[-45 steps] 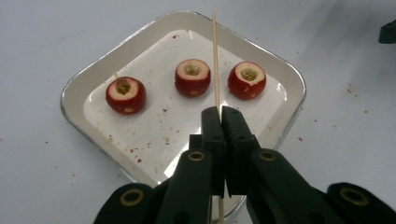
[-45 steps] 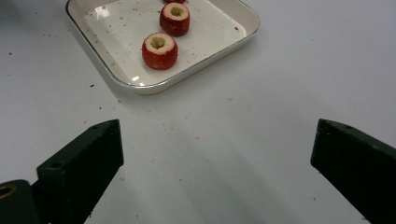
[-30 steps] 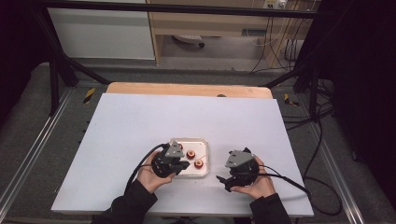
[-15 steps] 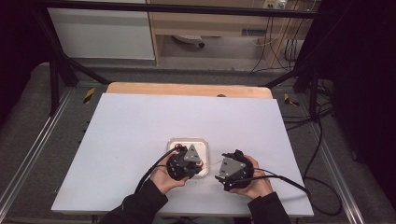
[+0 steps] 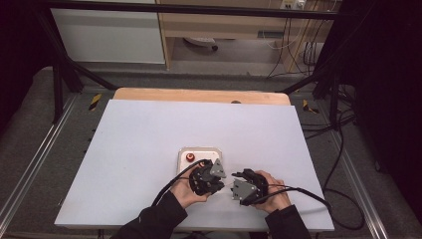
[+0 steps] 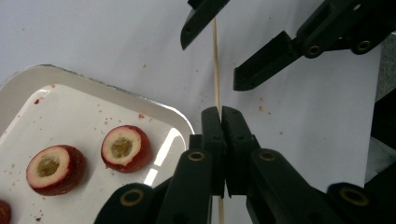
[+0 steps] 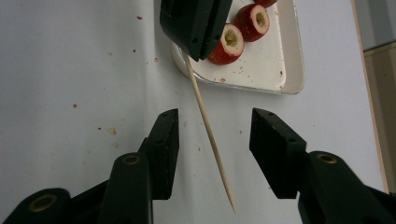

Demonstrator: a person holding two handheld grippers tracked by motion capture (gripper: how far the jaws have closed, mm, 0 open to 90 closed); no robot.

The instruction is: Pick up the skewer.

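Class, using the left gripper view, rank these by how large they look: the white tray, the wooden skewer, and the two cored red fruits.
1. White tray, largest, though cut off by the frame.
2. Wooden skewer, longest but very thin, clamped in the left tool.
3. The two cored red fruits look alike; no ranking between them.

right gripper: jaws spreading wide around a thin wooden skewer
left gripper: clamping the skewer
white rectangular tray: carrying cored red fruits
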